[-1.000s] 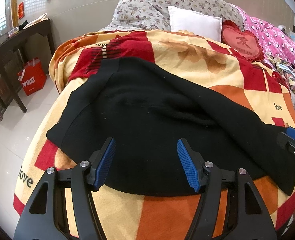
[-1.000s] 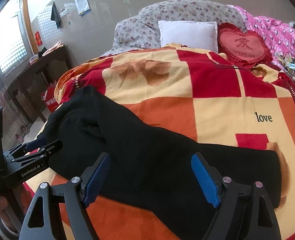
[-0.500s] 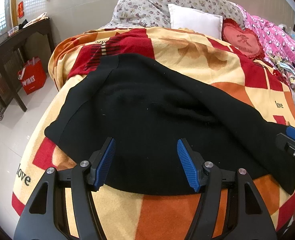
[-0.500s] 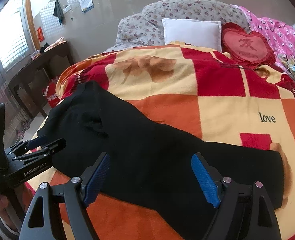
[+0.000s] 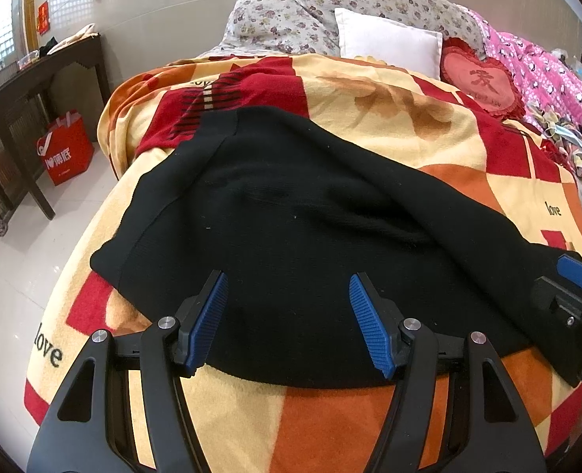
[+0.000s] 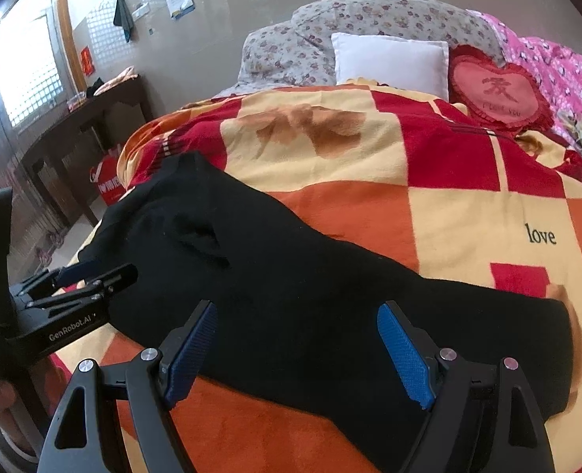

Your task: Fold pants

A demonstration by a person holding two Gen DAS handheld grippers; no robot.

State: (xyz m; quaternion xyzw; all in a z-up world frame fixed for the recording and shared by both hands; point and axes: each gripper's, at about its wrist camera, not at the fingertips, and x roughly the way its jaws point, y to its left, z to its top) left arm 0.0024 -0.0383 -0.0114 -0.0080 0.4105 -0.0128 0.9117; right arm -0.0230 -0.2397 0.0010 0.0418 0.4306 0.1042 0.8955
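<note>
Both my left gripper [image 5: 285, 317] and right gripper [image 6: 297, 349] gape empty over black pants [image 5: 310, 228] at the bed's [image 5: 330, 414] near edge; waistband indistinct.

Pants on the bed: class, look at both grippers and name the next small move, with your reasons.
Probably lower both grippers to the near hem and close on it. The pants lie spread across the blanket, not yet folded. The left gripper and right gripper both hover open above the near edge, gripping nothing, so a grasp likely comes before any fold.
</note>
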